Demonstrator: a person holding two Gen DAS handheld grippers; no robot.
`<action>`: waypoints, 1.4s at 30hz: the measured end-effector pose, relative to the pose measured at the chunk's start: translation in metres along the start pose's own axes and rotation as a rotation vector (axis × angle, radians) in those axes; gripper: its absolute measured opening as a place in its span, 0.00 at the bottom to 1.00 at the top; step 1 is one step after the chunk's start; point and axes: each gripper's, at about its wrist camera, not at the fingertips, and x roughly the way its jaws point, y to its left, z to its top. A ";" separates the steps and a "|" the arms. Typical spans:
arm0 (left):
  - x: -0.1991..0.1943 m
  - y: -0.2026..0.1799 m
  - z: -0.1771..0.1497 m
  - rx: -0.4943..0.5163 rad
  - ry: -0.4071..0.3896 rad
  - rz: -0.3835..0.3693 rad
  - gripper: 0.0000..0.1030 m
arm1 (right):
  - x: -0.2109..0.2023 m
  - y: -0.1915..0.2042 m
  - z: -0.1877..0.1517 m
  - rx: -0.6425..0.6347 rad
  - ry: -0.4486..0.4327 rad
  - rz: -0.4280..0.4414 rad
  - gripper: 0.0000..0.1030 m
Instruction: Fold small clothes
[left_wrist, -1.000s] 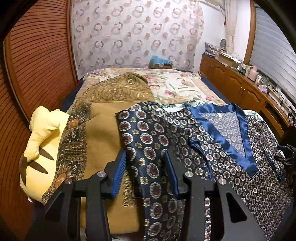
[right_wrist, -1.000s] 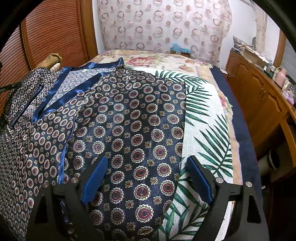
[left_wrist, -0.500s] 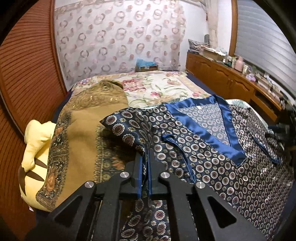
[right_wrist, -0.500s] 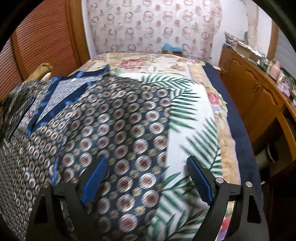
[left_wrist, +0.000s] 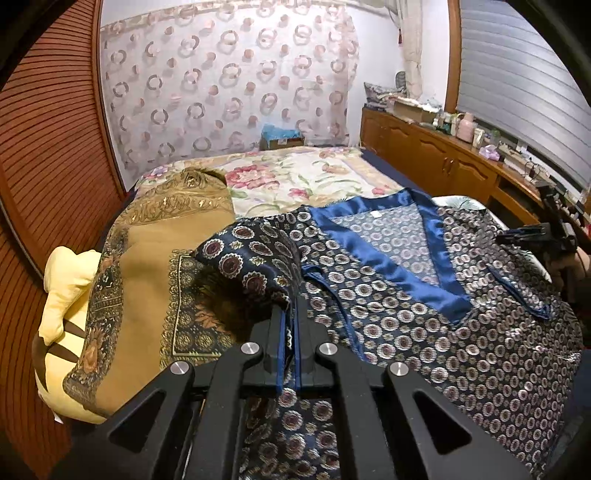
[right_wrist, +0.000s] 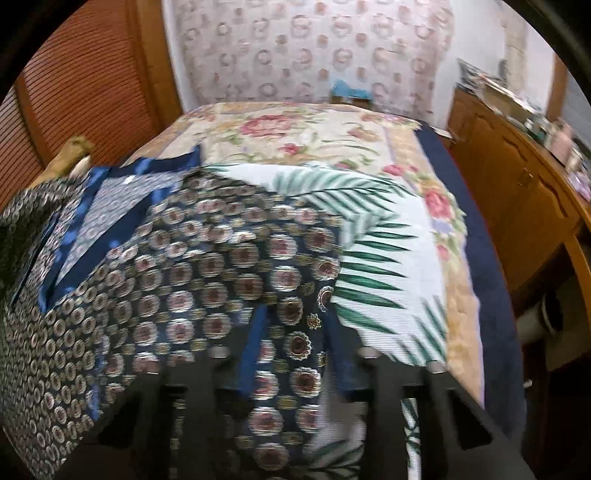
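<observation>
The left gripper points toward twelve o'clock, tilted downward, jaws pinched tight on cloth; the right gripper angles likewise. Its jaws have just been closing, cloth between them.

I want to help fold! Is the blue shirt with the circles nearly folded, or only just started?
Only just started. The shirt lies spread open on the bed, collar showing. In hand: the left gripper pinches one sleeve edge, lifting it; the right gripper has just been closing around the other sleeve. Every fold is still left.
</observation>
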 end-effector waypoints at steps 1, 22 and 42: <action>-0.004 -0.001 -0.001 0.000 -0.010 -0.005 0.04 | -0.002 0.007 -0.001 -0.025 -0.002 -0.001 0.10; -0.091 0.015 -0.076 -0.109 -0.105 -0.038 0.04 | -0.142 0.030 -0.089 -0.040 -0.298 0.132 0.01; -0.111 0.022 -0.130 -0.104 0.011 0.043 0.04 | -0.156 0.015 -0.162 0.000 -0.061 0.069 0.01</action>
